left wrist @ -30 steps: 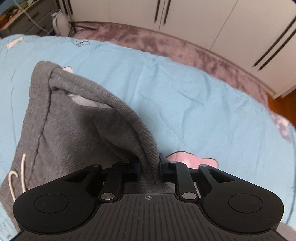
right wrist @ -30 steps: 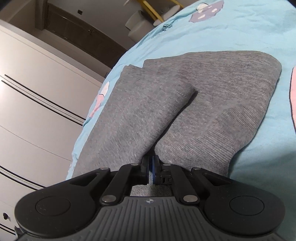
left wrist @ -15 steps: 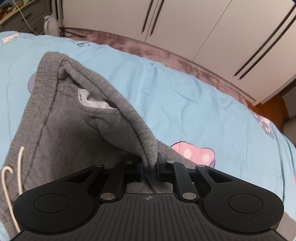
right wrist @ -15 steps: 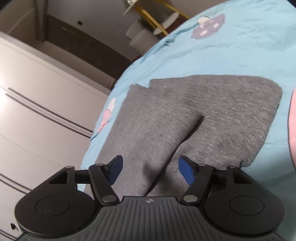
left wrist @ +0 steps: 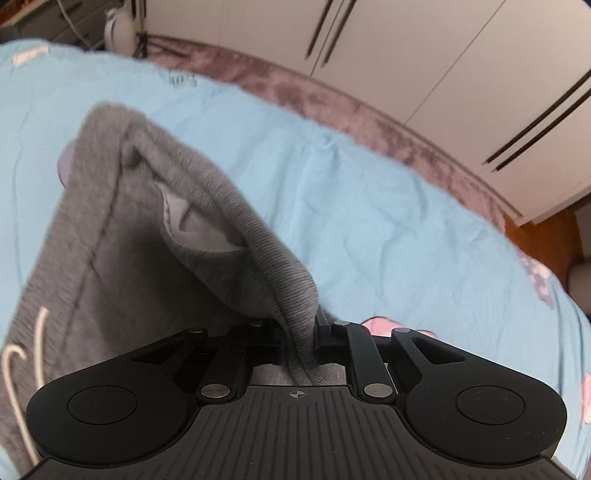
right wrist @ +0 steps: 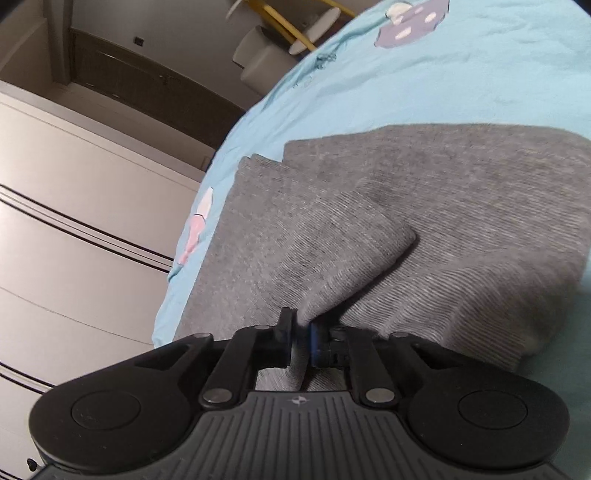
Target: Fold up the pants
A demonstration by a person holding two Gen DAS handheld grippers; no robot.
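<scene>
Grey ribbed pants (left wrist: pixel 122 258) lie on a light blue bedsheet (left wrist: pixel 369 206). My left gripper (left wrist: pixel 300 334) is shut on the waistband edge and lifts it into a ridge; a white drawstring (left wrist: pixel 22 373) and pale pocket lining (left wrist: pixel 192 229) show. In the right wrist view the folded legs (right wrist: pixel 461 206) lie flat, one layer over the other. My right gripper (right wrist: pixel 301 338) is shut on the edge of the upper leg layer (right wrist: pixel 295 240).
White wardrobe doors (left wrist: pixel 424 55) with dark handles stand beyond a purple rug (left wrist: pixel 332 99). The sheet has pink and purple cartoon prints (right wrist: pixel 410 22). A yellow-legged stand (right wrist: pixel 288 18) and a pale box sit past the bed's far end.
My right gripper opened half a second ago and has now closed again on the leg fabric. My left gripper stays shut on the waistband and has shifted a little with it.
</scene>
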